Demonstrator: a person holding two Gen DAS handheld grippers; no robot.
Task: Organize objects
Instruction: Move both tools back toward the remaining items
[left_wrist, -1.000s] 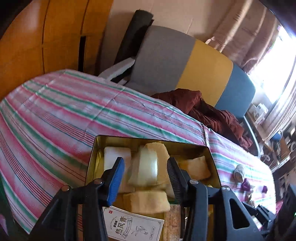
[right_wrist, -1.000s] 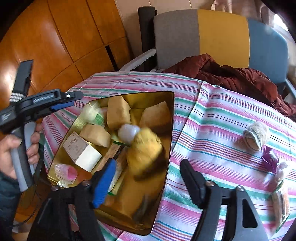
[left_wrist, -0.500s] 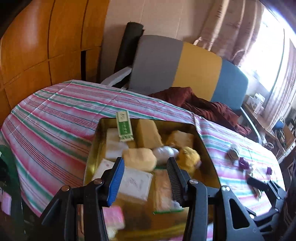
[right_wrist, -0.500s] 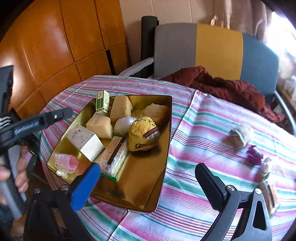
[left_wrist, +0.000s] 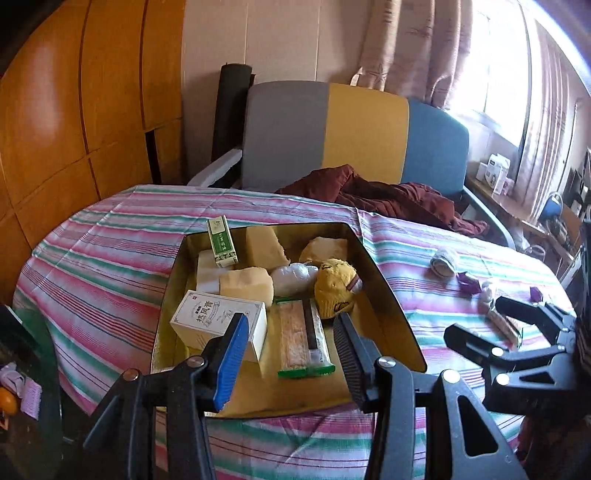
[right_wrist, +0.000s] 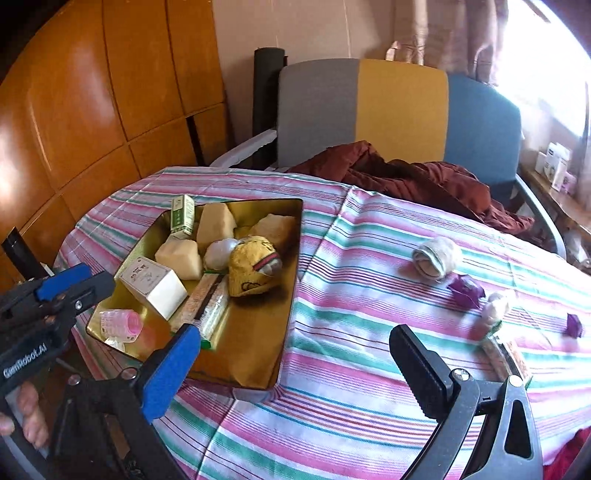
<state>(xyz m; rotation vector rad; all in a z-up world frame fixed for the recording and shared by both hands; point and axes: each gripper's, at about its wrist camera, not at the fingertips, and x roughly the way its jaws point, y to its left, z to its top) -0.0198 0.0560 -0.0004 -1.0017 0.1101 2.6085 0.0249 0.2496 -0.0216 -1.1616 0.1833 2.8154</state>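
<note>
Here, left wrist view: left gripper (left_wrist: 290, 334) hangs over the near end of the tin (left_wrist: 384, 291), jaws partly apart, nothing between the pads. The blue pad covers a corner of the white box (left_wrist: 210, 317); the black pad hides the tin's near right floor. In the tin: green box (left_wrist: 221, 242) leaning on the far left wall, yellow blocks (left_wrist: 247, 284), white bundle (left_wrist: 293, 277), yellow cap (left_wrist: 334, 286), wrapped sticks (left_wrist: 301, 338) lying lengthways. The tin's near rim is cut off by the gripper body. Right gripper (left_wrist: 476, 325) enters at the right edge, partly out of frame. Beyond the tin the striped desk (left_wrist: 110, 258) lies bare to its far edge.

Right wrist view: right gripper (right_wrist: 295, 354) spread wide, empty; its jaws have just been opening. The blue pad overlaps the tin's (right_wrist: 291, 266) near edge; the black pad stands over bare cloth. A pink roller (right_wrist: 120, 323) sits in the tin's near left corner. Right of the tin, well apart: rolled sock (right_wrist: 437, 256), purple bits (right_wrist: 467, 290), a small pale item (right_wrist: 496, 308) too blurred to name, and flat packets (right_wrist: 509, 354) partly hidden behind the gripper. A wide strip of open desk (right_wrist: 351, 277) lies between tin and sock. A hand (right_wrist: 27, 417) at the lower left is cut off by the frame. A red garment (right_wrist: 424, 177) lies at the desk's far edge.
</note>
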